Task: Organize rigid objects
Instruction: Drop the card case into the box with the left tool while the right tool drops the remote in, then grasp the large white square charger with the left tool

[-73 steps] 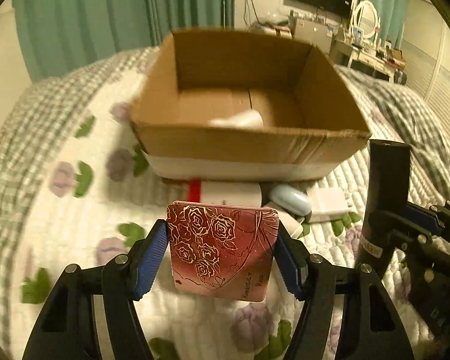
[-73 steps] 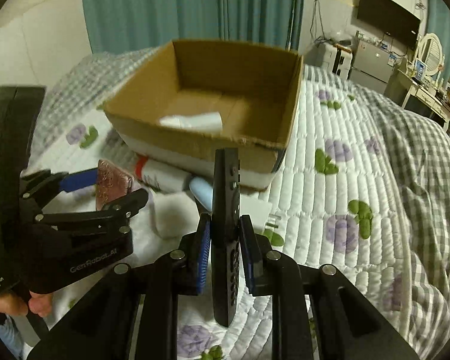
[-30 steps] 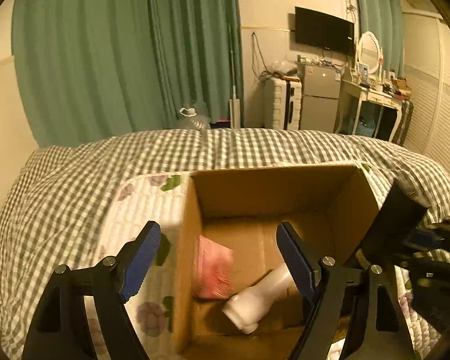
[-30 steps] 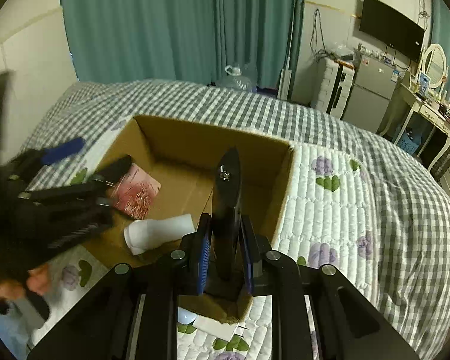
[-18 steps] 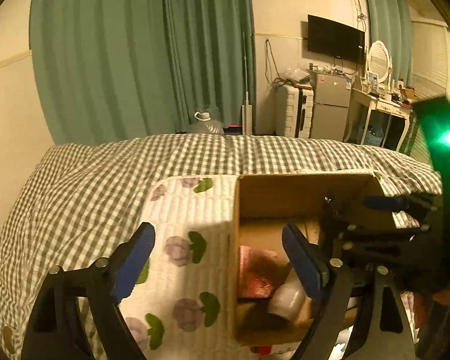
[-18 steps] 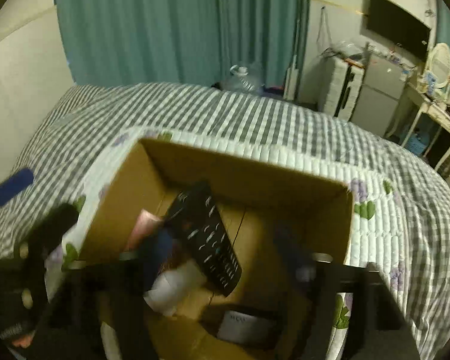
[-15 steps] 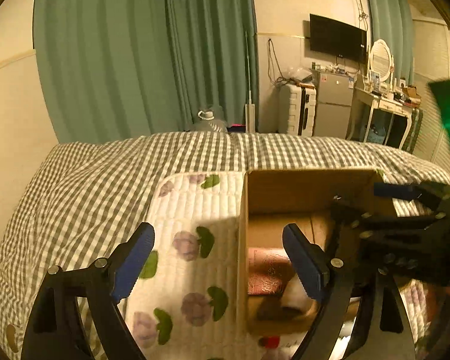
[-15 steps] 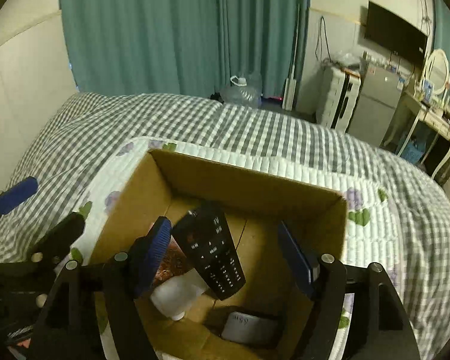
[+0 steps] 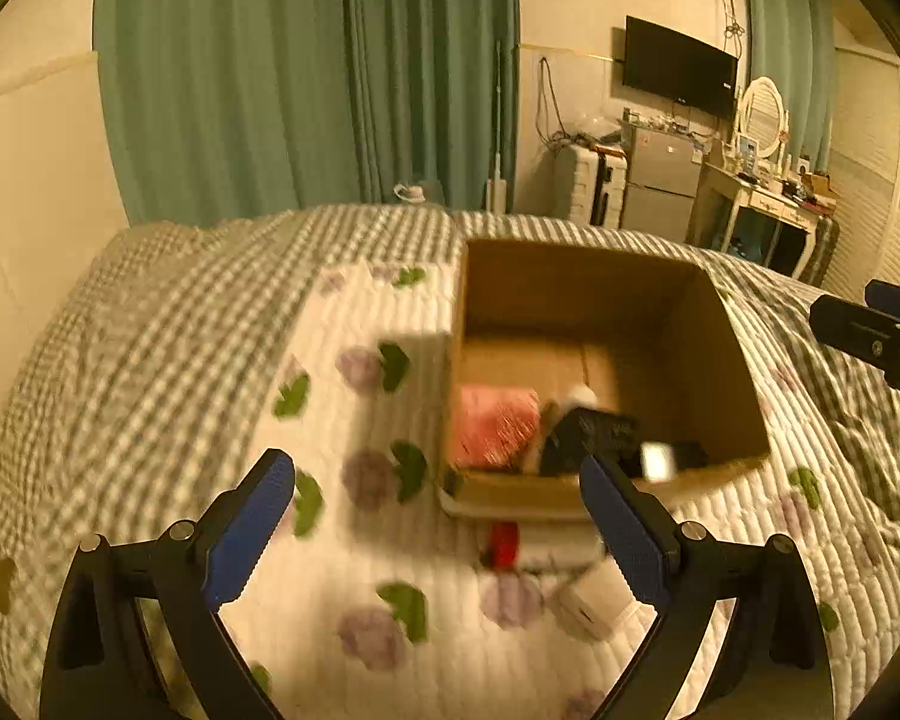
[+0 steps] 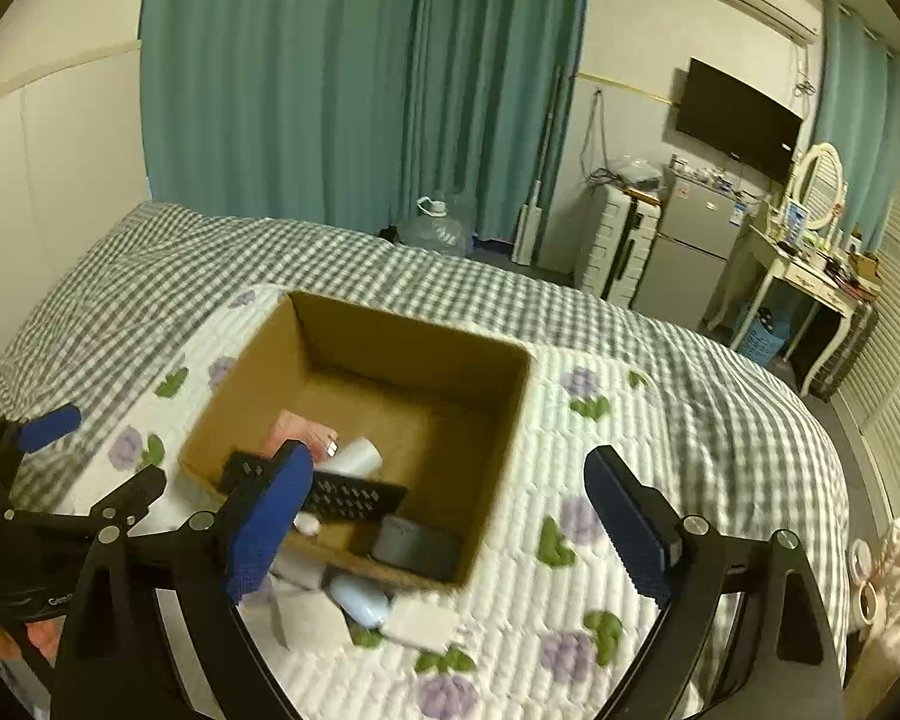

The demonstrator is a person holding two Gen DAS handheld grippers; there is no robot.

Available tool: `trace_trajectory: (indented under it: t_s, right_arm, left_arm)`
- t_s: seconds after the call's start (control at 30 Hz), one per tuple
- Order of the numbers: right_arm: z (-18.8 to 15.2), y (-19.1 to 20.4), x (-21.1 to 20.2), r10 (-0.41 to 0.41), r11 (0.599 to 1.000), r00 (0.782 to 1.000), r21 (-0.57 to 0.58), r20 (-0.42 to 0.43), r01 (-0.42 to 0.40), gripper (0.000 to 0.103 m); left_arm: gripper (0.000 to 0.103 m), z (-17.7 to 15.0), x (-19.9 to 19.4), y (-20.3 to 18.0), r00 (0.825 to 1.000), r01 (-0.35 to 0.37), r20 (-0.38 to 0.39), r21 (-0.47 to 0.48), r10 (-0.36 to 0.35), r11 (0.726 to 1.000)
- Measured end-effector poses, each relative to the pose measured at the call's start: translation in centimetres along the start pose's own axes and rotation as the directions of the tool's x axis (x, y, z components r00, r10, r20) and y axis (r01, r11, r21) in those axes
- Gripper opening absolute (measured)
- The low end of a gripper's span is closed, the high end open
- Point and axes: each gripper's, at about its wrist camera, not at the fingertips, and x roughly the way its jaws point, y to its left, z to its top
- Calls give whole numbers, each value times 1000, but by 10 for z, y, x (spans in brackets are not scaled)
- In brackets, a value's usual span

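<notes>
An open cardboard box [image 9: 714, 354] [image 10: 252, 384] sits on the quilted bed. Inside lie a pink rose-patterned case [image 9: 498, 423] [image 10: 297, 427], a white bottle [image 10: 357, 455], a black remote [image 9: 594, 435] [image 10: 354, 495] and a dark grey object [image 10: 417, 543]. My left gripper [image 9: 438, 531] is open and empty, above the quilt in front of the box's left corner. My right gripper [image 10: 450, 513] is open and empty, above the box's near right side. In front of the box lie a red-capped white tube [image 9: 510, 543], a white block [image 9: 597, 597] [image 10: 309, 615], a light blue case [image 10: 360, 600] and a white charger [image 10: 420, 624].
The white flowered quilt [image 10: 630, 480] lies over a grey checked blanket [image 9: 150, 312]. Teal curtains [image 10: 330, 90], a small fridge [image 10: 690, 240], a TV [image 10: 738, 120] and a dressing table [image 10: 810, 270] stand beyond the bed.
Both grippers let go of their loads over the box: the pink case and then the remote now lie inside. Both grippers have since pulled back and stand open.
</notes>
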Motion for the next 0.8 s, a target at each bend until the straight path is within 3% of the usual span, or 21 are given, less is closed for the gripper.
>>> trace_trajectory:
  t_s: [0.2, 0.37, 0.63, 0.8]
  right_arm:
    - [-43, -18, 6, 21, 999, 999, 30, -32, -20, 92]
    - [-80, -28, 42, 21, 1000, 994, 16, -107, -19, 92]
    - [-117, -46, 94, 91, 994, 966, 78, -240, -75, 92]
    - [-126, -57, 103, 127, 986, 955, 134, -266, -94, 92]
  left_arm:
    - [98, -26, 10, -23, 999, 13, -42, -13, -14, 1000]
    - [98, -47, 36, -47, 995, 24, -99, 7, -23, 1000]
    - [98, -81, 80, -80, 970, 73, -234, 18, -67, 997]
    - [98, -88, 98, -101, 961, 107, -261, 54, -89, 993]
